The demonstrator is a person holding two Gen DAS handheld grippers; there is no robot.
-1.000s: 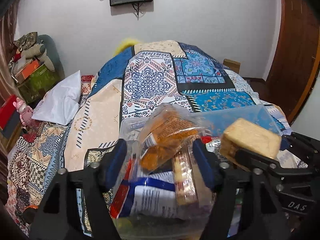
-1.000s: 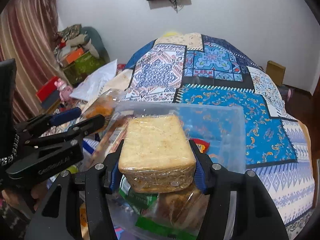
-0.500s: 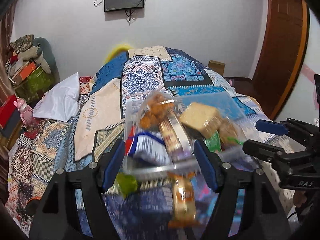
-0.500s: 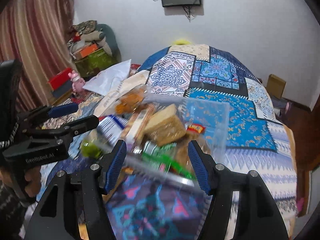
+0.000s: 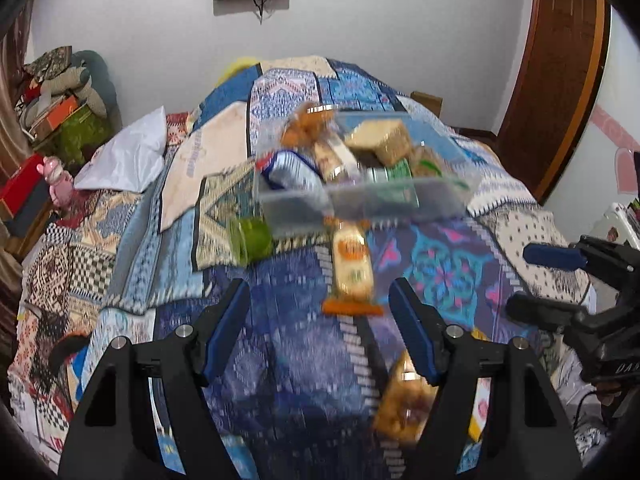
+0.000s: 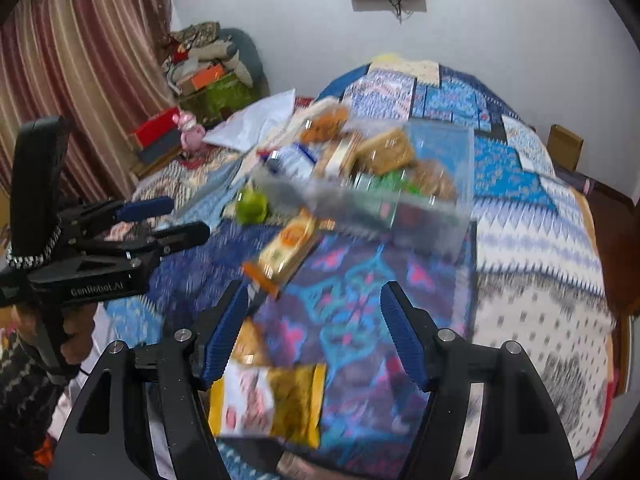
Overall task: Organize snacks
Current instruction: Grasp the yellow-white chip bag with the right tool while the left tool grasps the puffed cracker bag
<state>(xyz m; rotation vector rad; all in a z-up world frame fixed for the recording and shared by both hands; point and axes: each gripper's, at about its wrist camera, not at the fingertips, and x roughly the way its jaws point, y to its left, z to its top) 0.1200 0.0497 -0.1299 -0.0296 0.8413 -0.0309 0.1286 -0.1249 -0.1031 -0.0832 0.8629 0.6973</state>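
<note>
Ahead of both tools, one clear plastic bin (image 5: 360, 200) sits on the patterned quilt (image 5: 288, 360), heaped with wrapped snacks. Three packets lie outside it: an orange-ended biscuit pack (image 5: 352, 268) just before its near wall, a green packet (image 5: 250, 240) beside its left corner, and a yellow bag (image 6: 268, 400) under the right gripper (image 6: 312, 336). The left gripper (image 5: 320, 330) and the right one both stand spread apart, holding nothing. Bare quilt lies between fingers and bin.
</note>
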